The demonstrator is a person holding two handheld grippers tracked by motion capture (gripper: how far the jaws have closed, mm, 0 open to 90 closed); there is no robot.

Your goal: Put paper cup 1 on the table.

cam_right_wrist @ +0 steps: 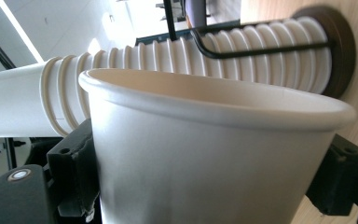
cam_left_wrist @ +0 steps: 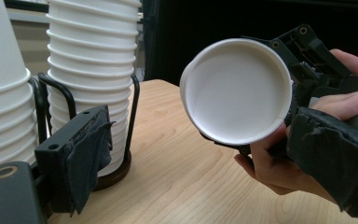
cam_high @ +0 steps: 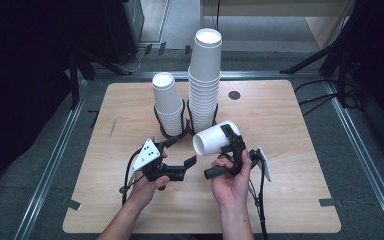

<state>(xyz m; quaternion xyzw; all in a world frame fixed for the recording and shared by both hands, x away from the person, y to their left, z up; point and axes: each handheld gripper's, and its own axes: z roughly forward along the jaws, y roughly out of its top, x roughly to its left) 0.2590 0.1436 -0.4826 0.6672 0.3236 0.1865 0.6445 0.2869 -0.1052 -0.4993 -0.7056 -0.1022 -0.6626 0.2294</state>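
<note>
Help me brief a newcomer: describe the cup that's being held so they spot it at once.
On the wooden table, in front of the two cup stacks, the right gripper holds one white paper cup. Unlike the stacked, upright cups, it is alone and lies sideways, mouth toward the left gripper.

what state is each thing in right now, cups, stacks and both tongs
single paper cup: on its side, off the table, gripped by the right tongs
right tongs: shut on the single paper cup
left tongs: open, holding nothing
tall cup stack: upright in its wire holder
short cup stack: upright in its wire holder
</note>
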